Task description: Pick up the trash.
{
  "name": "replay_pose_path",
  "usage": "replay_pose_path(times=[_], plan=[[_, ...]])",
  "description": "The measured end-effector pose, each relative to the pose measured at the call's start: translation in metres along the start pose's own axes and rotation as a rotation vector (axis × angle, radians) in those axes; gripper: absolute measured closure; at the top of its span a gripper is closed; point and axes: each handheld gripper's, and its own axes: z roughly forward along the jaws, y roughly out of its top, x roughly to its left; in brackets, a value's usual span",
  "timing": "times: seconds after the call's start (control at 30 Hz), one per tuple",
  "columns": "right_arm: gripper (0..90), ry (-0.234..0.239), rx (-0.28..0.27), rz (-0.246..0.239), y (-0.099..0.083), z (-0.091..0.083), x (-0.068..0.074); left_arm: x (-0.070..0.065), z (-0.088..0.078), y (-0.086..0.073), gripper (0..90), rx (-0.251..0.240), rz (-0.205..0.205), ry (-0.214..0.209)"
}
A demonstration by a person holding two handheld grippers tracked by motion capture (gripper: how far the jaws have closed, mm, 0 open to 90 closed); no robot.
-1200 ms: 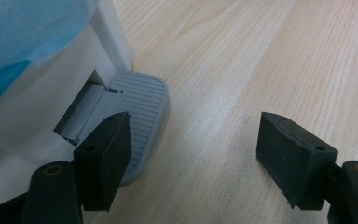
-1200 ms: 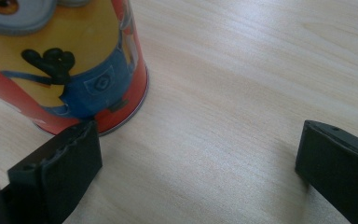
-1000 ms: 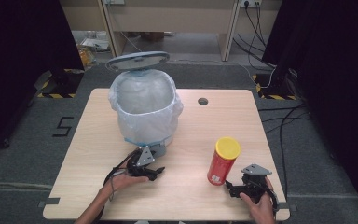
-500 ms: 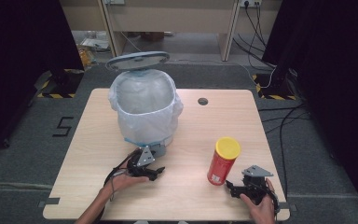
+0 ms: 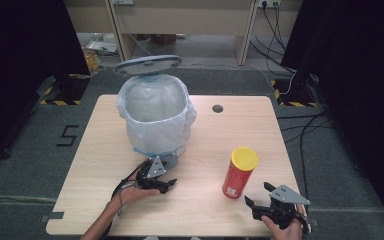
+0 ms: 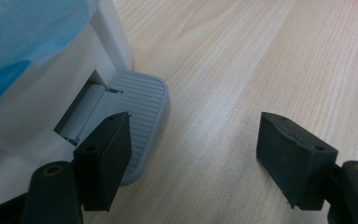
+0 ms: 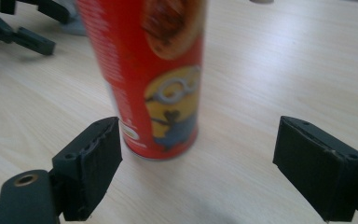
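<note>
Sliding the spread right tool (image 5: 256, 196) squarely around the red can (image 5: 239, 172) at lower right, pinching low; left tool (image 5: 166, 184) spread beside pedal (image 6: 137, 116)

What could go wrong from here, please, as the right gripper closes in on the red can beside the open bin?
The red can is tall, narrow and upright, and the right gripper is open low by its base with nothing between the pads; a jaw could well tip it over. One jaw of the left gripper rests on the pedal; if it slips, the raised lid may drop.
</note>
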Motion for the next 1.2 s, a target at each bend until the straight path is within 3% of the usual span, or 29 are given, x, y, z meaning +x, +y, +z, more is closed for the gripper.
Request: replay_pose_path(times=[0.2, 0.4, 0.8, 0.93, 1.2], plan=[[15.1, 0.023, -0.043, -0.036, 0.011, 0.004, 0.012, 0.0, 0.0, 0.0, 25.8, 0.0, 0.001, -0.001], [15.2, 0.052, -0.064, -0.032, 0.016, 0.013, 0.016, 0.0, 0.0, 0.0, 25.8, 0.0, 0.001, -0.001], [17.2, 0.084, -0.099, -0.018, 0.019, 0.046, 0.013, 0.0, 0.0, 0.0, 25.8, -0.001, 0.002, -0.001], [23.1, 0.1, -0.109, -0.004, 0.017, 0.054, 0.011, 0.0, 0.0, 0.0, 25.8, 0.0, 0.002, -0.003], [24.7, 0.044, -0.133, -0.021, 0.021, 0.055, 0.012, 0.0, 0.0, 0.0, 25.8, -0.001, 0.002, -0.001]])
